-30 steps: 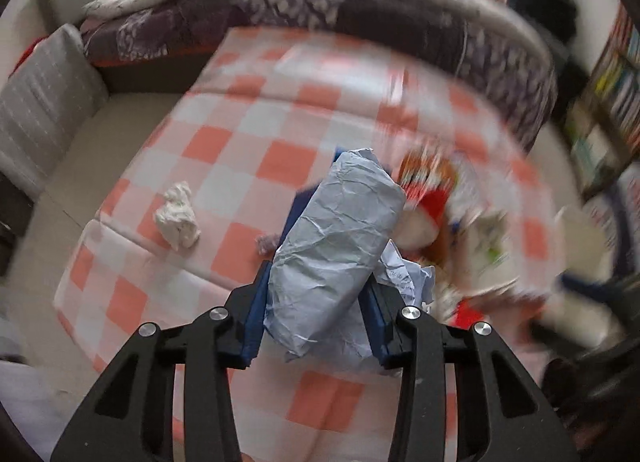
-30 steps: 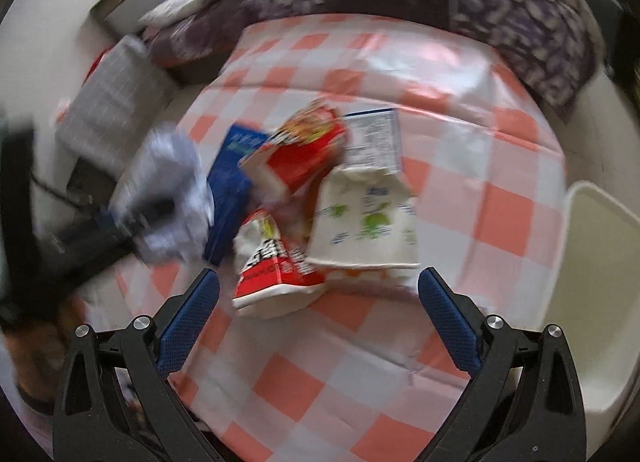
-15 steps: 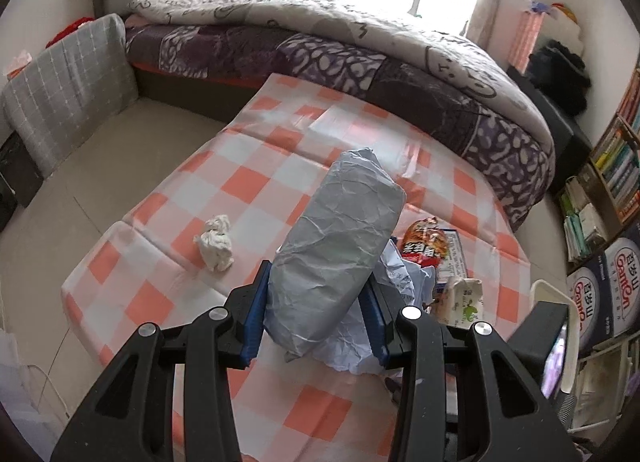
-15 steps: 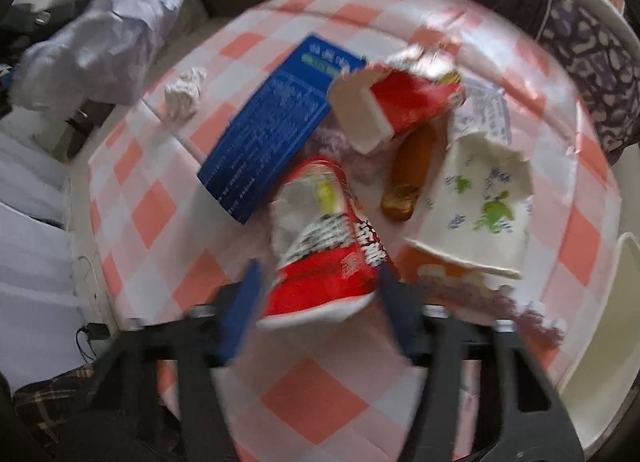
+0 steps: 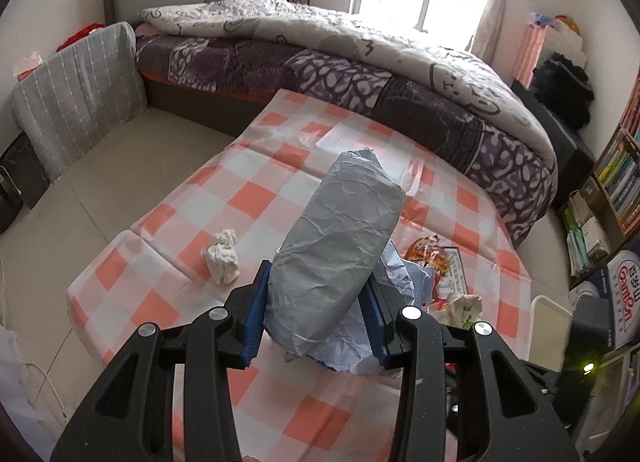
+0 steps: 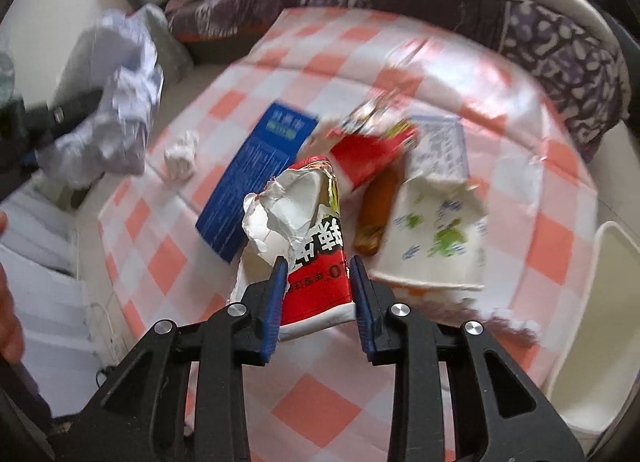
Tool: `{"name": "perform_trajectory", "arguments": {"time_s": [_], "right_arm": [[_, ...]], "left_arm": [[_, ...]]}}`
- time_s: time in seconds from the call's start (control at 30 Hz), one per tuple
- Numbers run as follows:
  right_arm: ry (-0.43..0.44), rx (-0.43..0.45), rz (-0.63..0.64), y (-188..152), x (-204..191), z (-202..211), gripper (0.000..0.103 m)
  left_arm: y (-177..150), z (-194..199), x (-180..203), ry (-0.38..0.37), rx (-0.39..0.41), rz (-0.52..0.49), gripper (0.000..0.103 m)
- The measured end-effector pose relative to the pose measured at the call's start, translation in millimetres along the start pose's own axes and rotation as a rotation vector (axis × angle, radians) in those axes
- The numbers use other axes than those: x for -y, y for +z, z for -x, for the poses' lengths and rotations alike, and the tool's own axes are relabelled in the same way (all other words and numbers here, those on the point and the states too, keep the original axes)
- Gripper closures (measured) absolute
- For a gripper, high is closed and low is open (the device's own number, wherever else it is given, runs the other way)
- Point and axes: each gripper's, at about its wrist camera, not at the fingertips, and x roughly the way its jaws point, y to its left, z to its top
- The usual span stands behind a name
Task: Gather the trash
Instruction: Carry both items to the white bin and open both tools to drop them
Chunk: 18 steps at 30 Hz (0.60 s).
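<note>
Wrapper (image 6: 316, 258) upright between closing right gripper (image 6: 318, 294), torn end up.

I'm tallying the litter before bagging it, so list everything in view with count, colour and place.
grey crumpled bag: 1, grey, between the left gripper's pads
red snack packet: 1, red and white, torn open, between the right gripper's pads
second red packet: 1, red, on the mat behind it
blue box: 1, blue, flat on the mat
tissue wad: 1, white, on the mat near the blue box
white printed bag: 1, white with green, on the mat
orange-brown item: 1, beside the white bag
checked mat: 1, orange and white, on the floor
bed: 1, purple and grey, behind the mat
left gripper: 1, black, blue pads
right gripper: 1, jaws closing on the packet
</note>
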Motion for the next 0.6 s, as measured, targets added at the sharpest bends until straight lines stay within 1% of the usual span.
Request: {"name": "perform_trajectory", "arguments": {"time_s": [0.13, 0.23, 0.37, 0.6], "right_arm": [[-0.03, 0.067, -0.035, 5, 19, 24, 0.073], [-0.051, 0.098, -0.062, 7, 36, 38, 0.073], [-0.084, 0.124, -0.103, 3, 61, 54, 0.073], [-0.16, 0.146, -0.191, -8, 111, 78, 0.072]], "left_arm": [[2, 2, 12, -0.018, 0.009, -0.014, 0.061], [0, 2, 25, -0.035, 0.009, -0.037, 0.061], [-3, 2, 49, -0.064, 0.011, -0.077, 0.061], [-19, -1, 104, -0.13, 0.002, -0.171, 0.061]]}}
